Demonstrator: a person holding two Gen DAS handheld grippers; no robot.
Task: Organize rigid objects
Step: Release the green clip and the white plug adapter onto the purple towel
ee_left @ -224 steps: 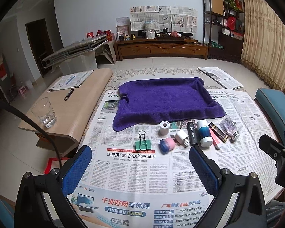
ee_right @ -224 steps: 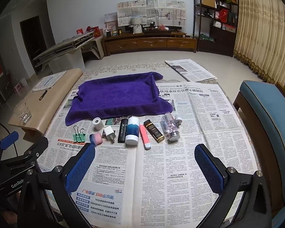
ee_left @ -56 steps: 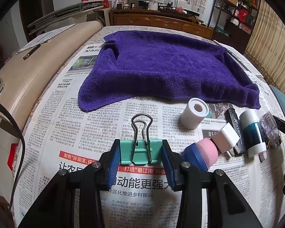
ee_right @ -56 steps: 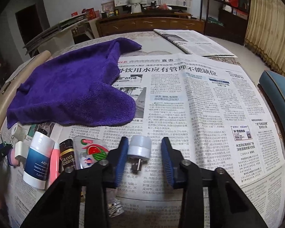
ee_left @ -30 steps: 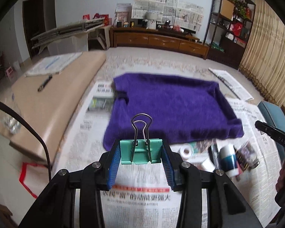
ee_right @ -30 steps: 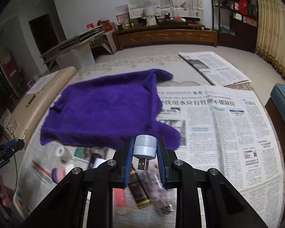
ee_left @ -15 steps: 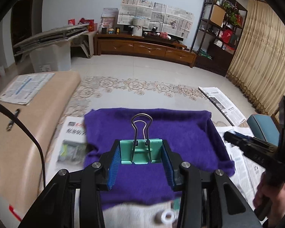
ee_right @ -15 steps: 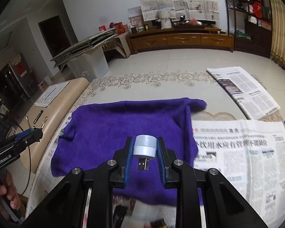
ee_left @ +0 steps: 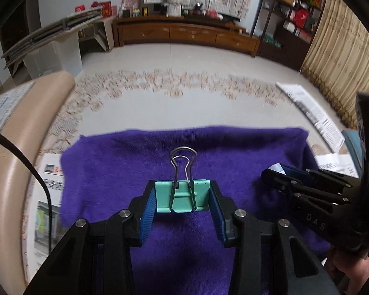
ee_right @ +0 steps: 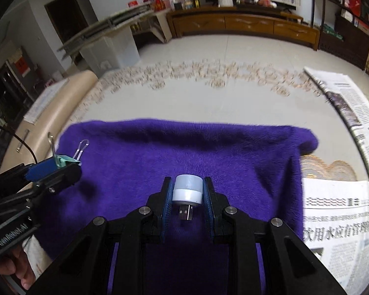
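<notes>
The left gripper [ee_left: 183, 200] pinches a teal binder clip [ee_left: 182, 198], held above the purple towel [ee_left: 140, 162]. Beside it, the right gripper [ee_right: 187, 196] clamps a small white USB light [ee_right: 187, 190], plug pointing back, also over the towel, which lies on newspapers [ee_right: 342, 223].

Both grippers, the left gripper [ee_left: 183, 202] and the right gripper [ee_right: 187, 198], are black plastic with blue ribbed pads [ee_left: 145, 215] and silver screws [ee_left: 125, 213]; white lettering marks their sides, and a black cable [ee_left: 40, 184] curves at left.
</notes>
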